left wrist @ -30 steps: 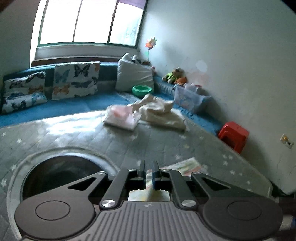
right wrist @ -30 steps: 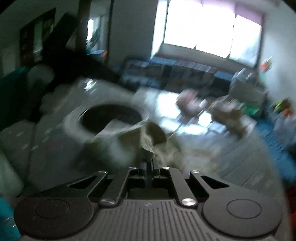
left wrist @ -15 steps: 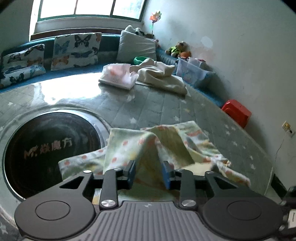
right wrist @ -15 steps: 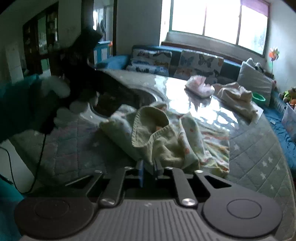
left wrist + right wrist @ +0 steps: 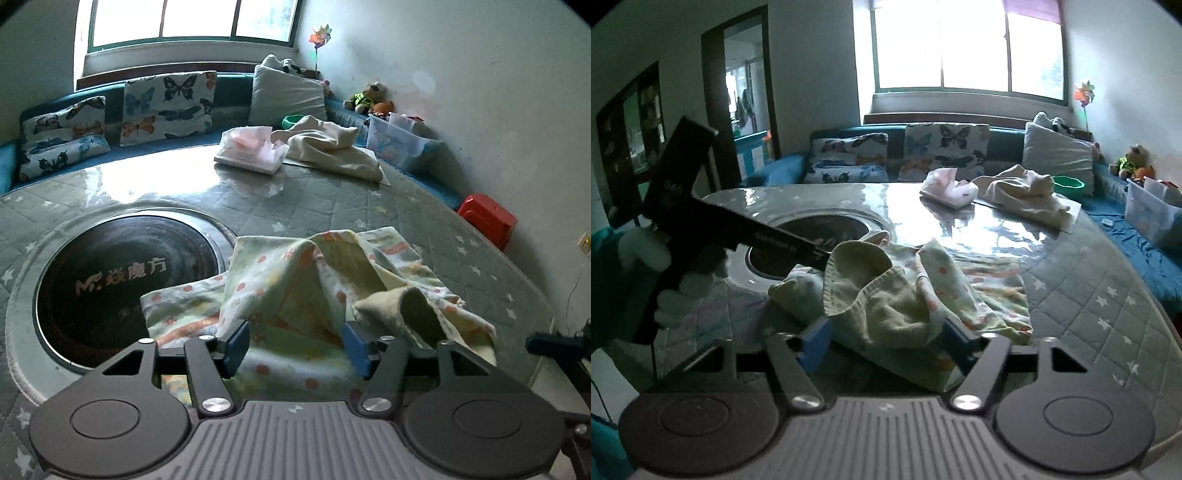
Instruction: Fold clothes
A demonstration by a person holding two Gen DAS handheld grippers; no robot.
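Left wrist view: the left gripper [image 5: 295,347], jaws opening and clear of the cloth, hangs over the crumpled pale-green spotted cotton garment [image 5: 317,288] on the quilted grey star-print table [image 5: 332,203] (partly overlapping its dark round inset [image 5: 122,280]).

Right wrist view: the right gripper [image 5: 886,345], jaws likewise opening, straddles the garment's [image 5: 886,295] ribbed edge without pinching it.

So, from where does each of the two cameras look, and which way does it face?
Left wrist: on the left gripper, its jaws opening, facing the crumpled patterned cotton garment and the window bench.
Right wrist: on the right gripper, jaws opening, same direction; the left gripper and gloved hand show.
Shared: garment, round black cooktop, window.
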